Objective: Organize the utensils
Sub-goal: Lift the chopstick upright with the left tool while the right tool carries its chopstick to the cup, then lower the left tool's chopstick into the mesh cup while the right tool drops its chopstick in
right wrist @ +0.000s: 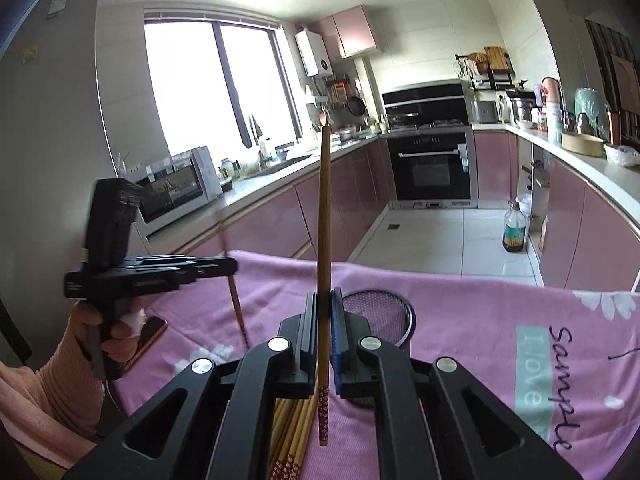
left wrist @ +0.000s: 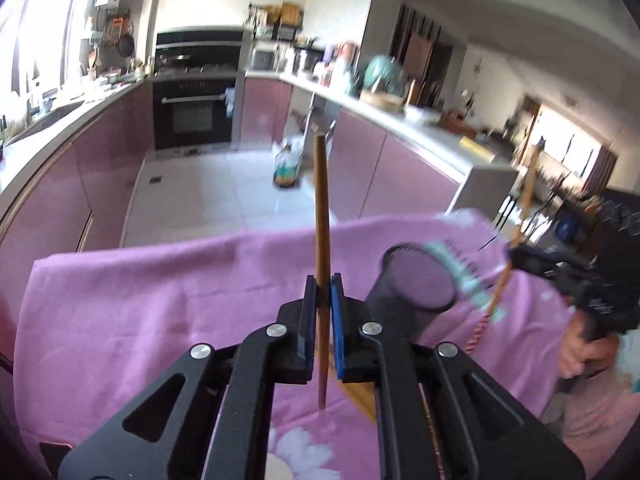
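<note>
With one chopstick clamped in each gripper, the step in hand reads as carrying both to the mesh cup and dropping them in.

Left wrist view: the left gripper [left wrist: 322,292] is closed tight on a brown chopstick [left wrist: 321,208]. Its long axis runs nearly upright, the blunt end pointing up and away toward the far kitchen and the thin tip hanging near, just above the pink cloth [left wrist: 160,300]. The black mesh cup [left wrist: 416,280] lies to the right, apparently tipped with its mouth toward the camera, though blur makes this uncertain. The right gripper [left wrist: 516,254] appears farther right, blurred, holding its own chopstick [left wrist: 520,208] at a slant.

Right wrist view: the right gripper [right wrist: 322,304] is closed on a chopstick [right wrist: 324,220], again upright, plain end up and the red patterned end [right wrist: 323,416] hanging down. The mesh cup [right wrist: 380,312] stands just right of the jaws. A bundle of chopsticks [right wrist: 294,432] lies on the cloth below, near. The left gripper [right wrist: 228,268] holds its stick at far left.

Procedure, as judged:
1. Keep each stick upright.
2. Centre the lower tip over the cup mouth before lowering.
3. Release only once the tip is inside, one hand at a time, to avoid tipping the cup.
</note>
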